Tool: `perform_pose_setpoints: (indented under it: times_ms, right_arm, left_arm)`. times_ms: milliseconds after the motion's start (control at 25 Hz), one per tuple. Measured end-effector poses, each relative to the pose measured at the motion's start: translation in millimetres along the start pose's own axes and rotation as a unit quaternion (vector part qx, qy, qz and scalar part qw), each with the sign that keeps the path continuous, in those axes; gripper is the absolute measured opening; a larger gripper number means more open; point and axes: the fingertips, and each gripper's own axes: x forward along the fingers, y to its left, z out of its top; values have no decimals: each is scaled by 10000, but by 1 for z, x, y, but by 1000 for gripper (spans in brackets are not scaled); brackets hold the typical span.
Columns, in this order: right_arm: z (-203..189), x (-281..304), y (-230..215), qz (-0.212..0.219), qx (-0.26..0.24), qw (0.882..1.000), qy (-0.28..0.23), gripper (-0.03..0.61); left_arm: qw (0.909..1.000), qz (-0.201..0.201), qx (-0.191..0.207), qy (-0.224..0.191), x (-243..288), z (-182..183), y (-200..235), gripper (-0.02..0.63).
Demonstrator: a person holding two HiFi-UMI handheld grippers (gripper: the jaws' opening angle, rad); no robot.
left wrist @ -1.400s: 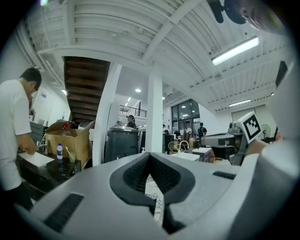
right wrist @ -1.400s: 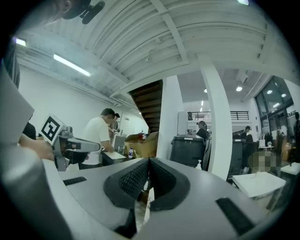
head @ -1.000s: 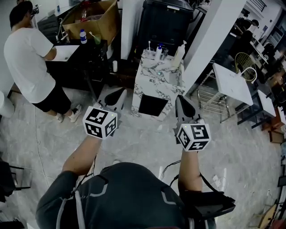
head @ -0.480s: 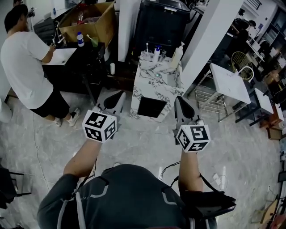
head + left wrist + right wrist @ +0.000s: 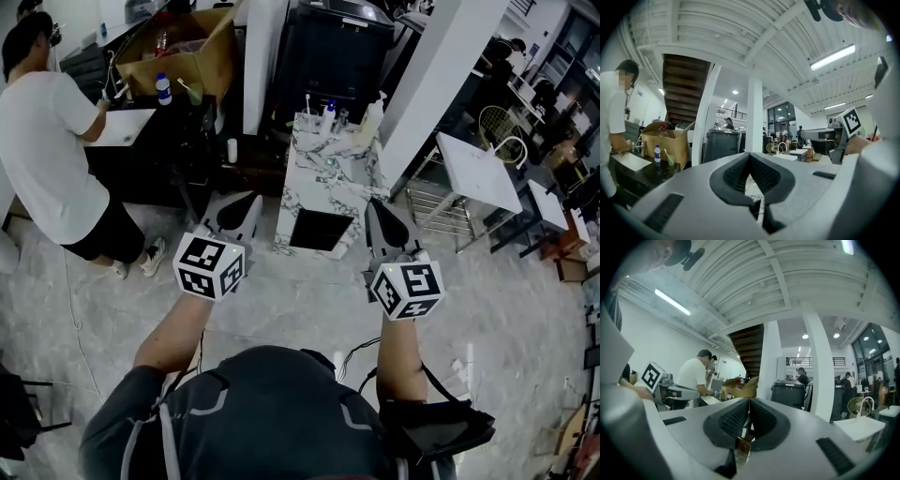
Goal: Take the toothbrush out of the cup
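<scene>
A marble-patterned stand (image 5: 330, 178) is ahead of me on the floor. At the far end of its top a thin white toothbrush (image 5: 308, 99) stands upright in a small cup (image 5: 311, 114), next to a blue-capped bottle (image 5: 329, 113) and a white spray bottle (image 5: 373, 116). My left gripper (image 5: 249, 198) is held level, short of the stand's near left corner; its jaws are shut and empty (image 5: 750, 157). My right gripper (image 5: 375, 204) is level at the stand's near right corner, also shut with nothing in it (image 5: 749, 400). Both are well short of the cup.
A person in a white shirt (image 5: 47, 141) works at a black table (image 5: 159, 131) on the left, which carries a cardboard box (image 5: 187, 47), a bottle (image 5: 163, 88) and a green cup with a brush (image 5: 670, 158). A white pillar (image 5: 427, 84) and a white table (image 5: 483, 173) stand right.
Both grippers have moved forward together toward the marble stand, which now sits a little closer. The person in white has slid toward the picture's left edge. Both jaws stay shut.
</scene>
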Motion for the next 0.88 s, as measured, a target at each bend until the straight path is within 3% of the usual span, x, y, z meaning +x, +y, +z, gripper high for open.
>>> perform_pose_setpoints:
  times_ms: [440,880]
  right_arm:
    - [-13,56,3,32,31,9999,97,29]
    - [-45,161,-56,520,244,9983,105,29]
  left_arm:
    - [9999,91,-50,-68,19,-4,48,9]
    - [9988,468,-57,121,115,-16,91,9]
